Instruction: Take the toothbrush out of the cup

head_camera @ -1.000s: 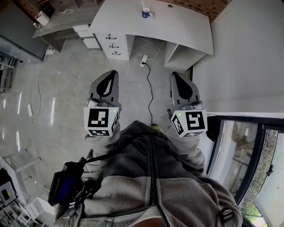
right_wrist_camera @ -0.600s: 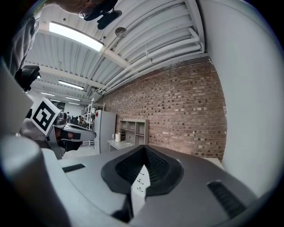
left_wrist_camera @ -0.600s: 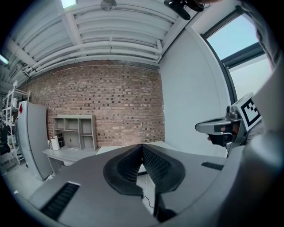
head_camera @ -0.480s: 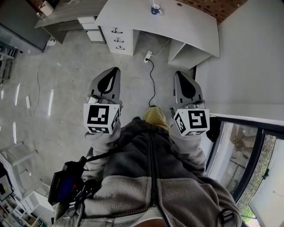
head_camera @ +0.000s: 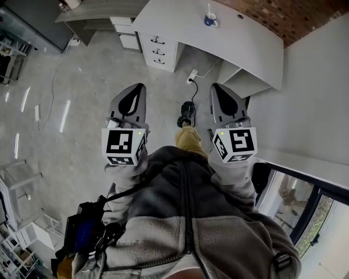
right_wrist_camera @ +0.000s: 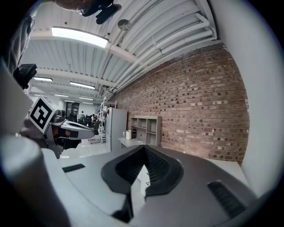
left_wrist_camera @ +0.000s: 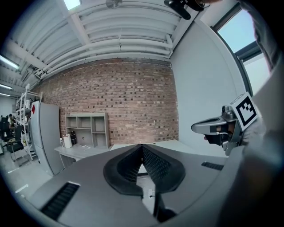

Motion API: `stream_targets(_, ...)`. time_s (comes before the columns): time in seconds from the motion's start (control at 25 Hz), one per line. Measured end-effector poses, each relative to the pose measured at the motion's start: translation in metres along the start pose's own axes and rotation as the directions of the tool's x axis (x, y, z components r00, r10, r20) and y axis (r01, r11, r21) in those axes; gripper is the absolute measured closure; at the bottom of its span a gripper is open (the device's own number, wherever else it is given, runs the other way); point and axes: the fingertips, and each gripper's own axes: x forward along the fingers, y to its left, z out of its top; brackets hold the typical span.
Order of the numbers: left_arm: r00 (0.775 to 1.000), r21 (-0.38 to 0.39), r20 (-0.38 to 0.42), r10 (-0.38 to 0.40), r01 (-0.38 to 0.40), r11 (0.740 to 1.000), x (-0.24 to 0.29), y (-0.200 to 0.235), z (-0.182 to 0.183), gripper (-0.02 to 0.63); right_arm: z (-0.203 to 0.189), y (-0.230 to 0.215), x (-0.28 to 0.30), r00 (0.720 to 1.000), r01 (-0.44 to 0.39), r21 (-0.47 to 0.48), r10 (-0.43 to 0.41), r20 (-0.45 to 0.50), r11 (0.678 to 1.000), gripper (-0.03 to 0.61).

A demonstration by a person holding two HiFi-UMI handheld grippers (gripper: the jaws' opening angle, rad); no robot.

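Blue and small at the top of the head view, the cup [head_camera: 210, 20] stands on the white desk [head_camera: 245, 43], well apart from both grippers. The toothbrush [head_camera: 208, 8] rises from it as a thin pale stick; its head is too small to make out. The desk's far end is cut off by the picture's edge, and a white drawer unit [head_camera: 159, 48] sits under its left part.

The left gripper [head_camera: 137, 93] and right gripper [head_camera: 216, 92] are held side by side above the grey floor [head_camera: 82, 109], in front of the person's grey fleece jacket [head_camera: 185, 218], which hides the hands. In the left gripper view its jaws [left_wrist_camera: 142, 150] are pressed together with nothing between them; in the right gripper view the right gripper [right_wrist_camera: 144, 151] is the same, its tips meeting on empty air.

Compared with a second ago, the desk and cup lie further right in the head view, and a yellow trouser leg [head_camera: 188, 139] and dark shoe [head_camera: 186, 114] now show between the grippers. Both grippers sit much as before.
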Motion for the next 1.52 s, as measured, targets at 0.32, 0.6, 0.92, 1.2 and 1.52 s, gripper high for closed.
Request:
stream_targets(0.32,0.998,0.005,0.021,0.061,-0.061,0.998,0.040,0.016,0.040,0.611,0.038,-0.038,0.040,0.998,-0.041,-0.019,0.041,0.037,0.999,0.580)
stream_targets(0.6,1.000,0.047,0.011,0.011,-0.011,0.999,0.194,0.018,0.074,0.611,0.044,-0.156,0.142,0.999,-0.027,0.020,0.027,0.030,0.999,0.580)
stream_targets(0.92,1.000,0.087,-0.025,-0.001,0.003,0.996,0.302,0.017,0.107,0.611,0.051,-0.253,0.212,0.999,-0.022,0.080,0.019,0.027,0.997,0.580)
stream_targets(1.2,0.993,0.114,-0.106,-0.053,0.065,0.991,0.361,0.003,0.112,0.611,0.037,-0.294,0.239,1.000,-0.025,0.154,0.027,-0.008,0.988,0.580)
stream_targets(1.52,0.978,0.114,-0.180,-0.105,0.127,0.985,0.399,-0.011,0.094,0.611,0.002,-0.325,0.251,0.998,0.012,0.222,0.002,-0.062,0.975,0.580)
